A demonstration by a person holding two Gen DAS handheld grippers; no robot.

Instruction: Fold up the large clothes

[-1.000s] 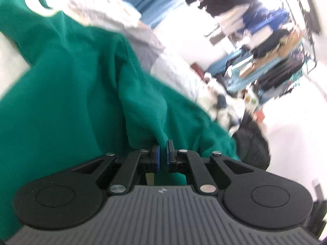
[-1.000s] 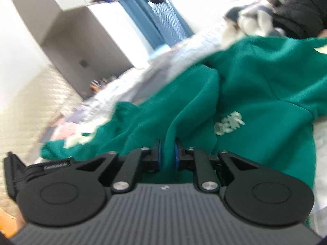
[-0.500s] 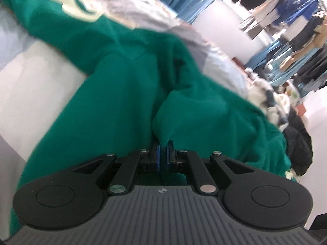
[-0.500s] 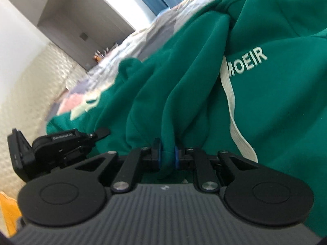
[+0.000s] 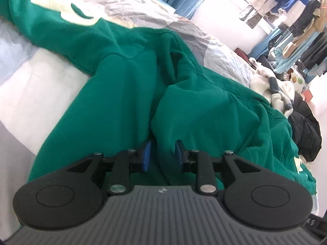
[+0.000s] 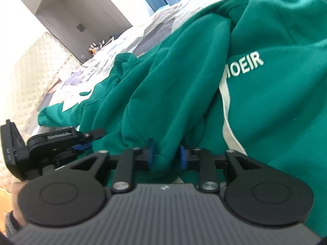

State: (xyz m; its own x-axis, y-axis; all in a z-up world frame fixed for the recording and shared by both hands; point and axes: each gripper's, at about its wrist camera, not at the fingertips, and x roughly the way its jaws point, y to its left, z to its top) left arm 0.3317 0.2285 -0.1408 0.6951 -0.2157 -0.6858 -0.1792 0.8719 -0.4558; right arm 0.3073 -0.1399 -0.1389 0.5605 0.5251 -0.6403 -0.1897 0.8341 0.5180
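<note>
1. Green hoodie (image 5: 126,94): spread in folds across bed (image 5: 30,94).
2. Left tool (image 5: 162,154): jaws opening, narrow gap, hoodie fold between pads.
3. Right tool (image 6: 166,156): jaws opening, hoodie fold between pads, beside white drawstring (image 6: 225,110).

Soft matt fleece hoodie (image 5: 126,102); wrinkled cotton bedsheet (image 5: 40,94).

I see a bed with a pale patchwork cover of grey, white and light-blue panels (image 5: 222,47) as the supporting surface. A large green fleece hooded sweatshirt with white lettering (image 5: 126,94) lies directly on it in loose folds, one sleeve running toward the bed's far end. Beyond the sweatshirt, a rumpled white-and-grey fluffy garment (image 5: 273,87) and a black padded jacket (image 5: 306,130) rest on the cover.
</note>
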